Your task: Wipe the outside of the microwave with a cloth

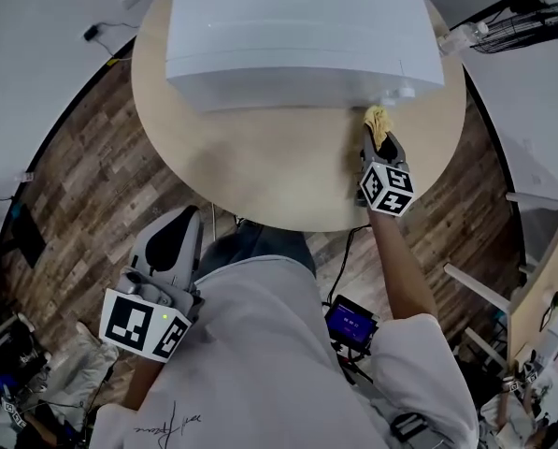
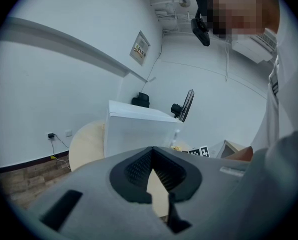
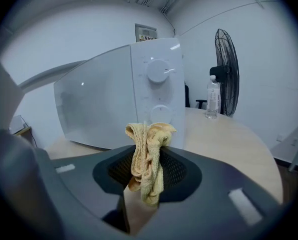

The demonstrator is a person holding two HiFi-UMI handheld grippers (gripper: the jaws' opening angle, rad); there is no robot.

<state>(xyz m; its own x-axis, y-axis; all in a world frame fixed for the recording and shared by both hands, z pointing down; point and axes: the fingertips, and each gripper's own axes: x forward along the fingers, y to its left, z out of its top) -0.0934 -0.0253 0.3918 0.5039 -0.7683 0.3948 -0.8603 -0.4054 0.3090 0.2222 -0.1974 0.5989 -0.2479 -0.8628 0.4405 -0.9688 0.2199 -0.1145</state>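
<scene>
Yellow cloth (image 3: 148, 154), bunched into a wad, is pinched between the jaws of the right gripper (image 3: 148, 173), so the folded top sticks out ahead of the tips as a wiping pad. In the head view that wad sits at about 1 o'clock from the person. It is right at the lower front corner of the white microwave (image 1: 297, 36), on the control-panel side. Contact looks likely, but I can't confirm it touches.

The microwave stands at 12 o'clock on the round wooden bench (image 1: 260, 171). The right gripper view has its upper dial (image 3: 157, 71) and lower dial (image 3: 160, 112) just beyond the cloth. I judge the panel or front edge is the part up for wiping.

Left gripper (image 2: 151, 171) is held back at 7 o'clock, off the bench edge and near the person's body, probably parked out of the way. Its jaws look closed tip to tip with nothing between them.

A water bottle (image 3: 212, 103) and a standing fan (image 3: 226, 71) are at 2 o'clock in the right gripper view, well apart from the work.
</scene>
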